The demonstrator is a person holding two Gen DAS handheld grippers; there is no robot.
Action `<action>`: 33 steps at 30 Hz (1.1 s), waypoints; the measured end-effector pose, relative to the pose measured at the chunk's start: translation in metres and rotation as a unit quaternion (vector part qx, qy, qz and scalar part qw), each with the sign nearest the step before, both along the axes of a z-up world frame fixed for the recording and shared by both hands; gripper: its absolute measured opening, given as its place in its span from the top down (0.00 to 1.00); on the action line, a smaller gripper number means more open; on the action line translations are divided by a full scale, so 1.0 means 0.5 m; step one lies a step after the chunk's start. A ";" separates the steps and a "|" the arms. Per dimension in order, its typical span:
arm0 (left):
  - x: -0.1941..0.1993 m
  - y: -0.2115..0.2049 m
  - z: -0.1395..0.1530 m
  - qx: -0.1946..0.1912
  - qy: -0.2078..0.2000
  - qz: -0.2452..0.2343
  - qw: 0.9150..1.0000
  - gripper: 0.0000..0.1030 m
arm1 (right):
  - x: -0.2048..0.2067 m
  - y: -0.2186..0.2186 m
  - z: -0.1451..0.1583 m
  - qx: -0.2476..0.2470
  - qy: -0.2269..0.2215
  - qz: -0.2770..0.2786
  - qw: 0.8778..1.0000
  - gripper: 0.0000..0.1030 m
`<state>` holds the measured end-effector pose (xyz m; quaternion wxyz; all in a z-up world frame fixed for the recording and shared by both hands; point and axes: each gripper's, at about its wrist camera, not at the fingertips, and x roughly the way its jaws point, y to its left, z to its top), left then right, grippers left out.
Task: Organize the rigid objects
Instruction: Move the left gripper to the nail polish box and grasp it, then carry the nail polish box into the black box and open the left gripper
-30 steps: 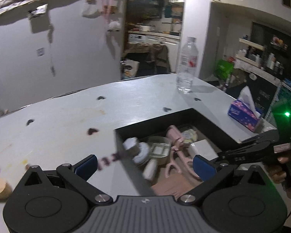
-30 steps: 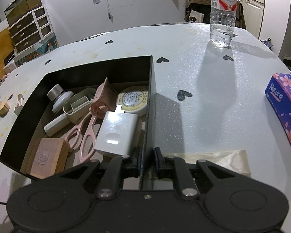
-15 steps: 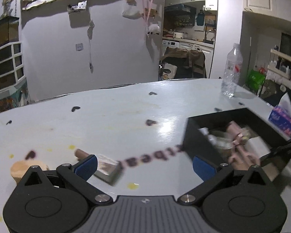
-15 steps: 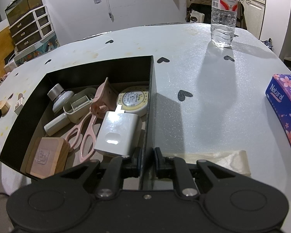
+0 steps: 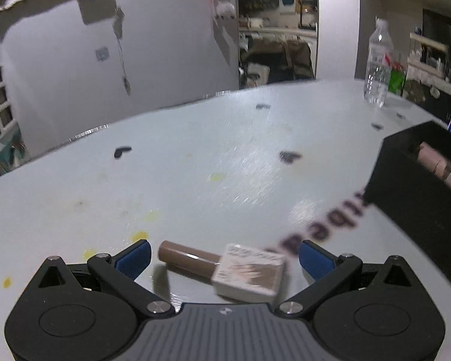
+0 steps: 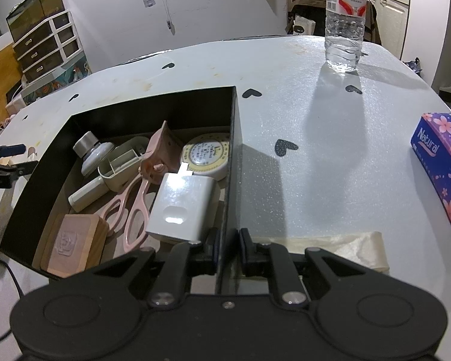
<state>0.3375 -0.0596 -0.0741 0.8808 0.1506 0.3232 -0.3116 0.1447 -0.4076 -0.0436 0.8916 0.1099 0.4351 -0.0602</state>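
A small bottle with a brown cap and pale square body (image 5: 225, 267) lies on its side on the white table, between the fingers of my open left gripper (image 5: 224, 260), apart from both pads. The black box (image 6: 231, 138) holds pink scissors (image 6: 135, 207), a white charger (image 6: 182, 207), a round tin (image 6: 206, 156), a wooden block (image 6: 72, 246) and other small items. My right gripper (image 6: 228, 245) is shut on the box's right wall at its near end. The box's corner shows in the left wrist view (image 5: 406, 186). The left gripper shows at the far left in the right wrist view (image 6: 6, 162).
A water bottle (image 6: 344, 21) stands at the table's far right. A purple tissue pack (image 6: 442, 168) lies at the right edge. A strip of tape (image 6: 339, 246) lies by the right gripper. Black heart stickers dot the table. Drawers (image 6: 48, 45) stand beyond the left side.
My left gripper has swung left away from the box and lowered around the small bottle on the table. My right gripper has stayed shut on the box wall.
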 end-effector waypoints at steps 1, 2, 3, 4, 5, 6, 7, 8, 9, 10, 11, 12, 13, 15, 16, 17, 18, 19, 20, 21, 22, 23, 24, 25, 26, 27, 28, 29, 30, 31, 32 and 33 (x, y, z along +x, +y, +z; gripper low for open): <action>0.008 0.003 -0.004 0.002 0.003 -0.002 1.000 0.00 | 0.000 0.000 0.000 0.000 0.000 -0.001 1.000 0.85; 0.015 0.008 -0.008 -0.006 0.007 -0.005 1.000 0.00 | 0.000 0.000 -0.001 0.000 0.000 -0.002 1.000 0.85; 0.022 0.014 -0.010 -0.018 0.016 -0.007 1.000 0.00 | 0.000 0.000 -0.001 0.000 0.000 -0.002 1.000 0.85; 0.023 0.017 -0.010 -0.024 0.013 -0.006 1.000 0.00 | 0.000 0.000 -0.001 0.000 0.000 -0.003 1.000 0.85; 0.023 0.018 -0.009 -0.023 0.017 -0.006 1.000 0.00 | 0.000 0.000 -0.001 0.000 0.000 -0.003 1.000 0.85; 0.019 0.015 -0.008 -0.021 0.020 -0.009 1.000 0.00 | 0.000 0.001 -0.001 0.000 0.000 -0.004 1.000 0.85; 0.012 0.013 -0.006 -0.018 0.022 -0.015 0.999 0.00 | 0.000 0.001 -0.001 0.000 0.000 -0.004 1.000 0.85; 0.003 0.010 -0.006 -0.014 0.023 -0.022 0.999 0.00 | 0.000 0.001 -0.001 0.000 0.000 -0.004 1.000 0.85; -0.007 0.005 -0.007 -0.008 0.021 -0.027 0.999 0.00 | 0.000 0.001 -0.001 0.000 0.000 -0.004 1.000 0.85; -0.016 0.002 -0.008 -0.004 0.015 -0.028 0.999 0.00 | 0.000 0.001 -0.001 -0.001 0.000 -0.003 1.000 0.85; -0.022 0.001 -0.008 -0.003 0.016 -0.027 1.000 0.00 | 0.001 0.001 -0.001 -0.001 0.001 -0.003 1.000 0.85; -0.028 0.002 -0.008 -0.005 0.019 -0.023 1.000 0.00 | 0.002 0.001 -0.001 -0.002 0.002 -0.002 1.000 0.85; -0.031 0.002 -0.008 -0.006 0.020 -0.016 1.000 0.01 | 0.002 0.002 0.000 -0.002 0.003 -0.001 1.000 0.85; -0.039 0.002 -0.008 -0.009 0.019 -0.002 1.000 0.04 | 0.004 0.003 0.000 -0.004 0.004 0.000 1.000 0.85; -0.042 0.001 -0.007 -0.012 0.015 0.004 1.000 0.08 | 0.005 0.003 0.000 -0.005 0.004 0.001 1.000 0.85; -0.047 0.001 -0.006 -0.015 0.011 0.006 1.000 0.11 | 0.005 0.004 0.000 -0.006 0.004 0.001 1.000 0.85; -0.049 0.000 -0.005 -0.017 0.008 0.004 1.000 0.16 | 0.006 0.004 0.000 -0.006 0.004 0.001 1.000 0.84; -0.050 -0.002 -0.003 -0.017 0.009 0.003 1.000 0.16 | 0.006 0.004 0.000 -0.006 0.004 0.001 1.000 0.84; -0.050 -0.005 -0.002 -0.015 0.008 0.006 1.000 0.16 | 0.006 0.004 0.000 -0.006 0.004 0.001 1.000 0.84; -0.051 -0.008 -0.001 -0.013 0.008 0.009 1.000 0.16 | 0.006 0.004 0.000 -0.006 0.004 0.001 1.000 0.84; -0.052 -0.010 0.000 -0.013 0.008 0.013 1.000 0.16 | 0.006 0.004 0.000 -0.006 0.004 0.001 1.000 0.84; -0.053 -0.011 0.001 -0.012 0.009 0.020 1.000 0.16 | 0.006 0.004 0.000 -0.006 0.004 0.001 1.000 0.84; -0.056 -0.014 0.003 -0.011 0.009 0.028 1.000 0.16 | 0.006 0.004 0.000 -0.006 0.004 0.000 1.000 0.84; -0.061 -0.016 0.005 -0.010 0.008 0.035 0.999 0.16 | 0.006 0.004 0.000 -0.006 0.004 0.000 1.000 0.84; -0.068 -0.020 0.010 -0.011 0.005 0.039 0.999 0.16 | 0.006 0.004 0.000 -0.006 0.004 0.000 1.000 0.84; -0.077 -0.023 0.017 -0.016 0.002 0.040 0.999 0.16 | 0.007 0.004 0.000 -0.006 0.004 0.000 1.000 0.84; -0.086 -0.026 0.027 -0.024 0.000 0.040 0.999 0.16 | 0.007 0.004 0.000 -0.005 0.005 0.000 1.000 0.85; -0.096 -0.029 0.038 -0.035 -0.001 0.040 0.999 0.16 | 0.007 0.003 0.000 -0.005 0.005 0.000 1.000 0.84; -0.107 -0.033 0.051 -0.050 0.000 0.039 0.998 0.16 | 0.007 0.003 0.000 -0.005 0.005 0.000 1.000 0.84; -0.117 -0.036 0.063 -0.063 0.002 0.038 0.997 0.16 | 0.008 0.003 0.000 -0.005 0.005 0.001 1.000 0.84; -0.127 -0.041 0.076 -0.077 0.006 0.039 0.996 0.16 | 0.009 0.002 0.000 -0.004 0.006 0.000 1.000 0.85; -0.138 -0.047 0.090 -0.089 0.011 0.039 0.995 0.16 | 0.010 0.001 0.000 -0.003 0.007 -0.001 1.000 0.85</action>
